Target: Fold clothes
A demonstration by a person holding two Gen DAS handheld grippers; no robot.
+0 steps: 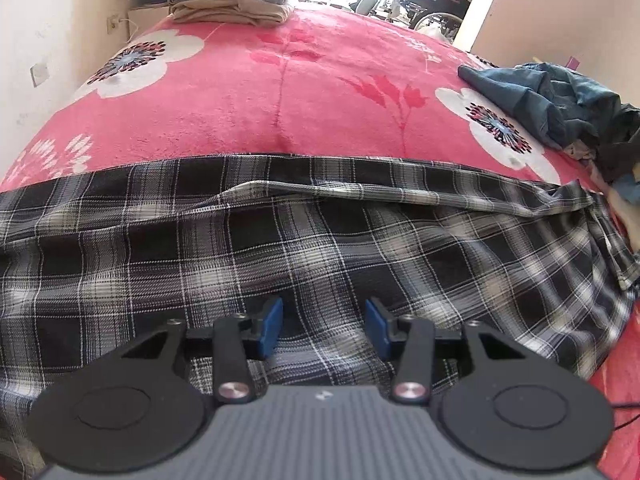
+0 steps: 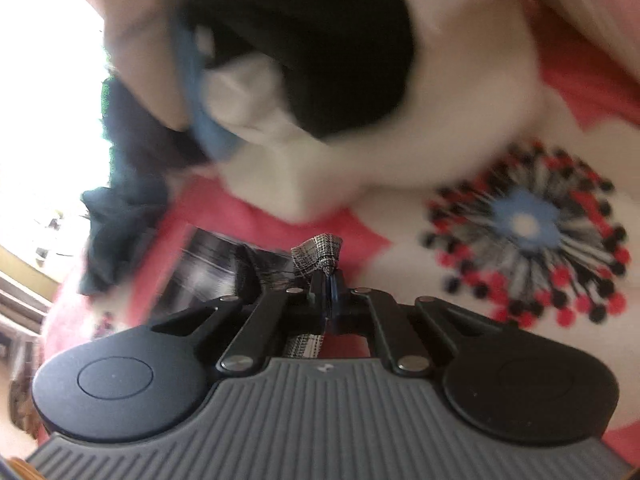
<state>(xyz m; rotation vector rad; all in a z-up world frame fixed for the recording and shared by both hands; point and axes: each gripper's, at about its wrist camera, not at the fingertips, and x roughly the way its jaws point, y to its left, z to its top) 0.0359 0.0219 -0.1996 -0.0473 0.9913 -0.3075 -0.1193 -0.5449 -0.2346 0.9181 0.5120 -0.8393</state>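
Observation:
A black-and-white plaid garment lies spread flat across the near part of a pink flowered blanket. My left gripper hovers just over the plaid cloth with its blue pads apart and nothing between them. In the blurred right wrist view my right gripper is shut on a pinched corner of the plaid garment, which pokes up past the fingertips above the blanket.
A folded stack of grey and tan clothes sits at the far end of the bed. A heap of dark blue and black clothes lies at the right edge, also the heap ahead of the right gripper. A wall runs along the left.

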